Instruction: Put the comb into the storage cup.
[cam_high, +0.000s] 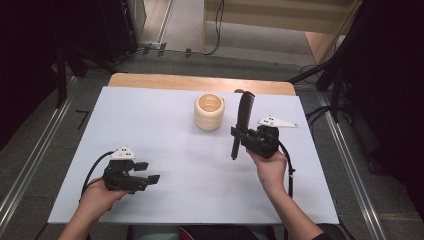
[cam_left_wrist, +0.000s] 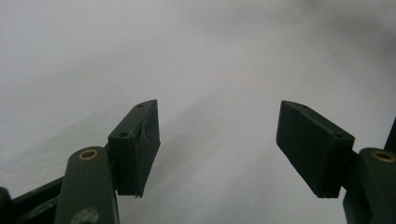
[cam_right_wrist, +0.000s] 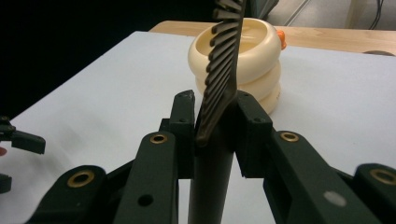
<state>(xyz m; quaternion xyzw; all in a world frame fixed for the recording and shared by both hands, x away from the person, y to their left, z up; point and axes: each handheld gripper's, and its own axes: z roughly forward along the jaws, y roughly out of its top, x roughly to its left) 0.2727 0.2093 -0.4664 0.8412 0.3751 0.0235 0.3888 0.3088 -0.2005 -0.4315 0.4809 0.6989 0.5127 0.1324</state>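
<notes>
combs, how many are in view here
1: the black comb is clamped in the right gripper, held above the table near the cream ribbed cup.

Each black hand-held gripper (cam_high: 150, 172) carries brass-ringed screw holes, a grey three-cornered plate (cam_high: 122, 153) and a trailing black cable (cam_high: 92, 172).

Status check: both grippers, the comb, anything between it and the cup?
Left gripper open, empty, low over table. Right gripper shut on black comb, teeth end up. Cream ribbed cup just left of comb; nothing between.
</notes>
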